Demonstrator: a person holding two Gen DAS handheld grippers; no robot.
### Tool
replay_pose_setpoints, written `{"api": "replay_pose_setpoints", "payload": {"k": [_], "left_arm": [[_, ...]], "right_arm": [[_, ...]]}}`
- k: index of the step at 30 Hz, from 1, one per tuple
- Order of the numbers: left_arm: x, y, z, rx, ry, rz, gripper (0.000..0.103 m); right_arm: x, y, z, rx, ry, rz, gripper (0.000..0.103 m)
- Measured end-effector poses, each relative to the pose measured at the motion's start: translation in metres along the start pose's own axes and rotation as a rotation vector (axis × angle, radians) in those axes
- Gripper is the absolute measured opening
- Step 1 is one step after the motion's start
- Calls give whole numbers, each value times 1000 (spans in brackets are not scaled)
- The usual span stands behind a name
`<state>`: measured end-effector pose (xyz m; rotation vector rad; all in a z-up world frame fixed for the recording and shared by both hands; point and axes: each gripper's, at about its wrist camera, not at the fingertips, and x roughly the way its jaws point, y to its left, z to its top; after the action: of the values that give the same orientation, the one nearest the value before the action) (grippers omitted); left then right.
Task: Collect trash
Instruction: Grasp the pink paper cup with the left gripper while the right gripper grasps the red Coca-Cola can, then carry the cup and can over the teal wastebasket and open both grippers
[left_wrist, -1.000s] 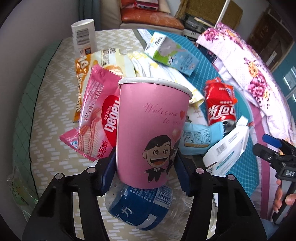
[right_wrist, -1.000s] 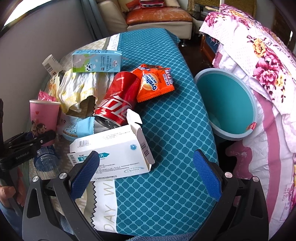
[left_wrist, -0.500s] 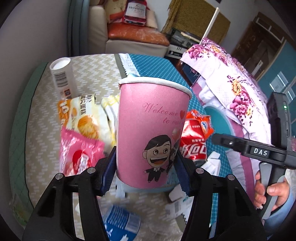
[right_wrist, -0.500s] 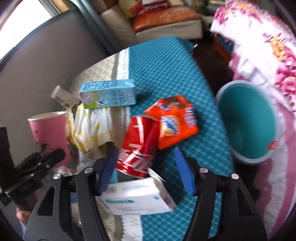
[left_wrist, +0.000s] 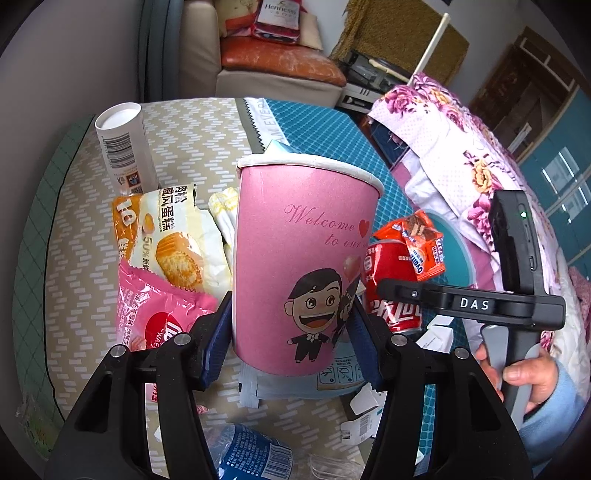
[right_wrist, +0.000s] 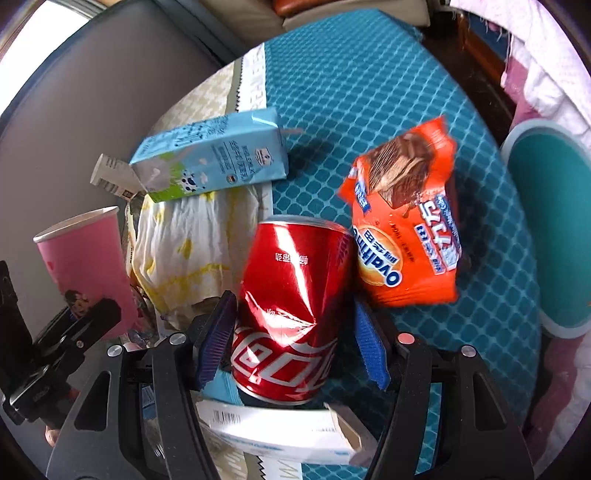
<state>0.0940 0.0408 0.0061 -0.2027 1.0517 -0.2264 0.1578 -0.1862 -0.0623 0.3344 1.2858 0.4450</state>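
My left gripper (left_wrist: 291, 332) is shut on a pink paper cup (left_wrist: 303, 258) with a cartoon couple and holds it upright above the table; the cup also shows at the left of the right wrist view (right_wrist: 88, 266). My right gripper (right_wrist: 291, 345) is open around a dented red cola can (right_wrist: 291, 306) that lies on the table. The left pad touches the can; a gap shows at the right pad. An orange wafer wrapper (right_wrist: 406, 229) lies beside the can. The right gripper's body (left_wrist: 472, 302) shows beside the can (left_wrist: 391, 288) in the left wrist view.
A teal bin (right_wrist: 550, 236) stands off the table's right edge. On the table lie a blue milk carton (right_wrist: 214, 158), a white-yellow wrapper (right_wrist: 192, 251), a white box (right_wrist: 273, 432), a cake wrapper (left_wrist: 170, 236), a pink wafer wrapper (left_wrist: 155, 314), a white tube (left_wrist: 122, 147) and a blue-labelled bottle (left_wrist: 251, 458).
The left gripper has lifted the pink cup up off the table. The right gripper has moved forward from the white box to the cola can and narrowed around it.
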Motion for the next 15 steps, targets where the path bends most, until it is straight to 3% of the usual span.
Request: {"api": "replay_pose_setpoints", "payload": {"k": [6,12,15], "left_arm": [[-4,-4,2,-3,-6,9,59],[-18,-21,7,8,-46,19,59],[-20,-32,9,12,-54,16,59]], "right_arm": [[-24,9,1,-13,-51,55,58],[-74,14,-1,-11,-138,158,58],[-102,12,-3,-32,-194,153,58]]}}
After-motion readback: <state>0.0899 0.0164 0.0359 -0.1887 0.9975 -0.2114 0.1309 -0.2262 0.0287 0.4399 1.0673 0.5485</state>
